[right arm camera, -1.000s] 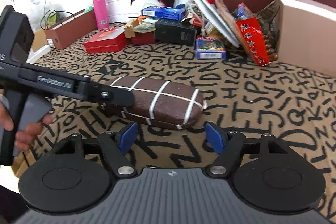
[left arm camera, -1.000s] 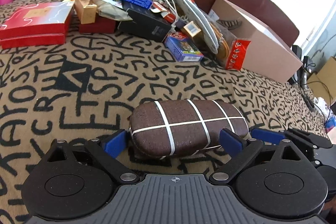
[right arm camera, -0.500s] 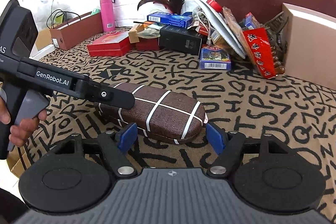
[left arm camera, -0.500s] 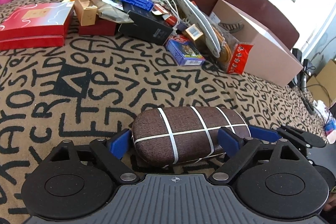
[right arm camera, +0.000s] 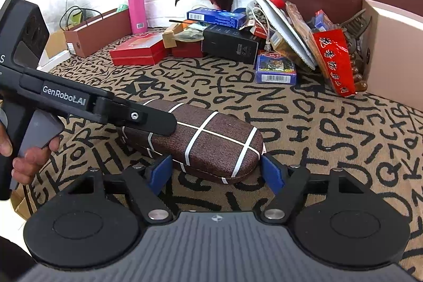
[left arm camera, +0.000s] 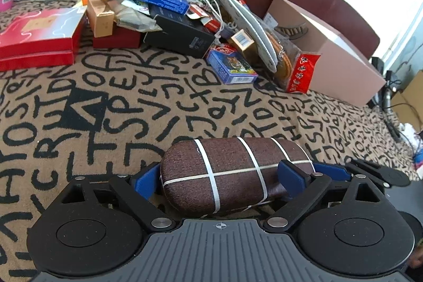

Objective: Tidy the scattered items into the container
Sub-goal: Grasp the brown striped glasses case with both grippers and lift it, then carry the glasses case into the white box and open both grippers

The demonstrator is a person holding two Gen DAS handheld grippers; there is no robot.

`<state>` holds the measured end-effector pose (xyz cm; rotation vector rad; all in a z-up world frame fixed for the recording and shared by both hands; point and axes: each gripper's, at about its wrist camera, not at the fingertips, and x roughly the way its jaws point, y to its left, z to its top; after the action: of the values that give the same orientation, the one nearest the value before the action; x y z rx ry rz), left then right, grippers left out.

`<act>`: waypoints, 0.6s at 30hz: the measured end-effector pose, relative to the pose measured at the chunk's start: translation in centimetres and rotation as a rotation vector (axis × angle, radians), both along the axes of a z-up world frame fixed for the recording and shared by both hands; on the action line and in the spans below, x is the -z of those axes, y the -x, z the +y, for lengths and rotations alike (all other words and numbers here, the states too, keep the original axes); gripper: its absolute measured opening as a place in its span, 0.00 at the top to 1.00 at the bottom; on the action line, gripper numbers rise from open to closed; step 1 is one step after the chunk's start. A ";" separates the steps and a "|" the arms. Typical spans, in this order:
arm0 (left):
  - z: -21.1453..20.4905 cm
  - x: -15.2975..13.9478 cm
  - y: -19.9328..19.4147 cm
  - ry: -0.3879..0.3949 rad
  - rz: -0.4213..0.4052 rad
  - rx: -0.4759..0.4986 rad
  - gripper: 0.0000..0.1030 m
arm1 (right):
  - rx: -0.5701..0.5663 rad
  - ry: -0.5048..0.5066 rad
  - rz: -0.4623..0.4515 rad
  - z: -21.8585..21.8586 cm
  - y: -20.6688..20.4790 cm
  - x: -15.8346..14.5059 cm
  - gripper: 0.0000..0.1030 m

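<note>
Brown case [right arm camera: 206, 142] half behind left gripper [right arm camera: 148, 120]

Glasses case [left arm camera: 232, 173], brown woven cloth crossed by thin white lines, oblong with rounded ends, closed, lying flat on the lettered tan bedspread [left arm camera: 132, 102] toward its near edge. Well apart from it, along the far edge by the headboard, a heap of scattered goods: red flat boxes [left arm camera: 37, 36], black box [left arm camera: 182, 36], blue card pack [left arm camera: 231, 68], red snack bag [left arm camera: 298, 70]. Pink cardboard box [left arm camera: 330, 54] open beside the heap, at its right end.
</note>
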<state>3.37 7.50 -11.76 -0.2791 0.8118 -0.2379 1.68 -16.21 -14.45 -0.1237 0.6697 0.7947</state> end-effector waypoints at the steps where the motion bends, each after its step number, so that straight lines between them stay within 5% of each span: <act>1: -0.3 -0.4 -0.2 -0.004 -0.004 0.007 0.11 | 0.012 -0.011 0.015 -0.2 -0.1 -0.1 0.25; 6: -2.8 -2.9 -1.4 -0.002 -0.068 0.068 0.10 | 0.099 -0.085 0.032 -2.9 -0.2 -1.4 0.25; 18: -12.0 -12.5 -9.8 0.003 -0.282 0.192 0.09 | 0.243 -0.117 -0.203 -9.8 -5.2 -9.9 0.26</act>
<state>13.20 -4.46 0.76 -0.1653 0.5584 -0.4485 6.84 -25.97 -4.53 -0.0154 0.4351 0.5767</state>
